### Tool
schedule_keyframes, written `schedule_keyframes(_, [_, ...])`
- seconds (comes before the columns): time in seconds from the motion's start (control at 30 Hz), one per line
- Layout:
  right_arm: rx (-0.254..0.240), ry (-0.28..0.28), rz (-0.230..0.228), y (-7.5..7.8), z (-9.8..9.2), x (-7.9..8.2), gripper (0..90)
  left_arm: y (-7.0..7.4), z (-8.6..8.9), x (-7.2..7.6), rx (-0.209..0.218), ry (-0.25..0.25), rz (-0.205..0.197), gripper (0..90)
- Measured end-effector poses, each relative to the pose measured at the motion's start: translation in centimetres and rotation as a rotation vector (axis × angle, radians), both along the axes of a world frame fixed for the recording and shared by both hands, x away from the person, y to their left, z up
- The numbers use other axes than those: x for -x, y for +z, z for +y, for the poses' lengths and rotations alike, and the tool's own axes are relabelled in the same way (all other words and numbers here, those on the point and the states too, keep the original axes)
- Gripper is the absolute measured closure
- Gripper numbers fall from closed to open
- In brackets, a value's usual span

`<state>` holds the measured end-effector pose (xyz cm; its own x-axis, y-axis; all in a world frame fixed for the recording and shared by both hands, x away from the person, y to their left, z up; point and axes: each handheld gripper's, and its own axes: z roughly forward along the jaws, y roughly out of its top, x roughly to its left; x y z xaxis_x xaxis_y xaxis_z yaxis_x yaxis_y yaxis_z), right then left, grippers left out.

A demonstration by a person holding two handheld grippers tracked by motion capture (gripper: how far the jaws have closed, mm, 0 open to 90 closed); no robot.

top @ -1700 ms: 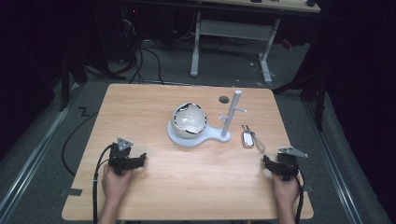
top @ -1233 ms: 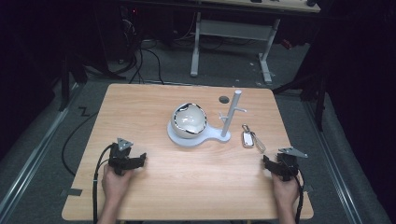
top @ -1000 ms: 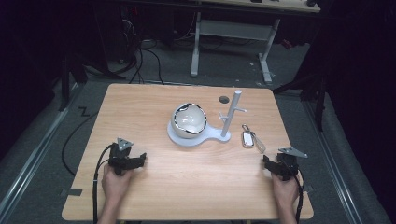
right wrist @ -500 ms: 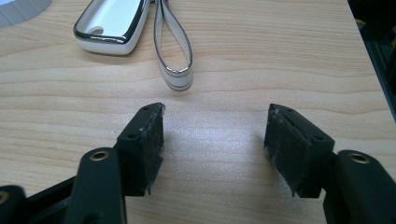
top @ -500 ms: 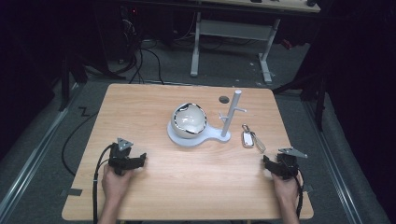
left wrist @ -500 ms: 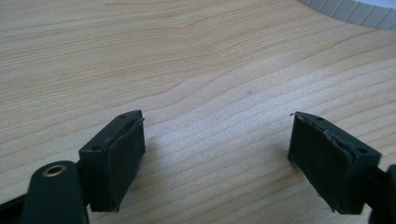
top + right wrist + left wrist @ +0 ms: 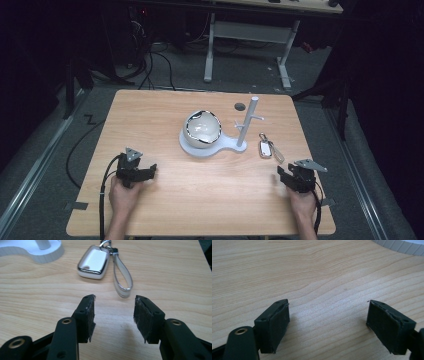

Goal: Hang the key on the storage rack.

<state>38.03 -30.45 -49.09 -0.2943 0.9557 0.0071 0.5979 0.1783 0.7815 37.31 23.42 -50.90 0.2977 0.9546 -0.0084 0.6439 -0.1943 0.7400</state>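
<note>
Right gripper (image 7: 113, 318): black jaws with rough, frayed foam pads, just closed in from wide to their narrowest. A gap remains in the right gripper view, with nothing between them. It sits low over the table (image 7: 165, 120) at the near right edge – pale wood, fine straight grain.

Just beyond its tips lies the key fob (image 7: 93, 261): a glossy white rounded rectangle with a chrome rim. Its flat white strap (image 7: 121, 277), also chrome-edged, loops toward the jaws but stays apart from them. In the high view the fob is right of the stand (image 7: 215, 147).

Stand: matte white, with a ribbed edge, a round base and an upright post (image 7: 247, 122) with pegs. A white bowl (image 7: 201, 129) sits tilted on the base.

Left gripper (image 7: 328, 326): jaws wide, empty – over bare wood at near left, well apart from the stand.
</note>
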Motion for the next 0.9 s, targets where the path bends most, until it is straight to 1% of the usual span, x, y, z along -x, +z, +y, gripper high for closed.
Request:
schedule_keyframes(0.23, [-0.014, 0.029, -0.016, 0.6, 1.0, -0.2, 52.0, 0.0, 0.0, 0.0, 0.001, 0.000, 0.000, 18.8])
schedule_keyframes(0.3, [-0.019, 0.038, -0.017, 0.7, 1.5, -0.4, 52.0, 0.0, 0.0, 0.0, 0.001, 0.000, 0.000, 18.8])
schedule_keyframes(0.33, [-0.010, 0.051, -0.019, 0.8, 1.9, -0.7, 52.0, 0.0, 0.0, 0.0, 0.001, 0.000, 0.000, 18.8])
schedule_keyframes(0.4, [-0.019, 0.055, -0.024, 0.9, 2.2, -0.9, 52.1, 0.0, 0.0, 0.0, 0.001, 0.000, 0.000, 18.8])
schedule_keyframes(0.6, [-0.016, 0.069, -0.014, 0.9, 3.4, -1.9, 51.4, 0.0, 0.0, 0.0, 0.001, -0.001, 0.000, 18.8])
schedule_keyframes(0.7, [-0.005, 0.076, -0.012, 0.9, 3.8, -2.3, 50.9, 0.0, 0.0, 0.0, 0.001, -0.002, 0.000, 18.6])
schedule_keyframes(0.77, [0.003, 0.084, 0.003, 0.8, 4.3, -2.9, 48.7, 0.0, 0.0, 0.0, -0.001, -0.005, 0.000, 18.5])
schedule_keyframes(0.9, [0.015, 0.083, 0.004, 0.8, 4.8, -3.5, 47.1, 0.0, 0.0, 0.0, -0.001, -0.007, 0.001, 18.3])
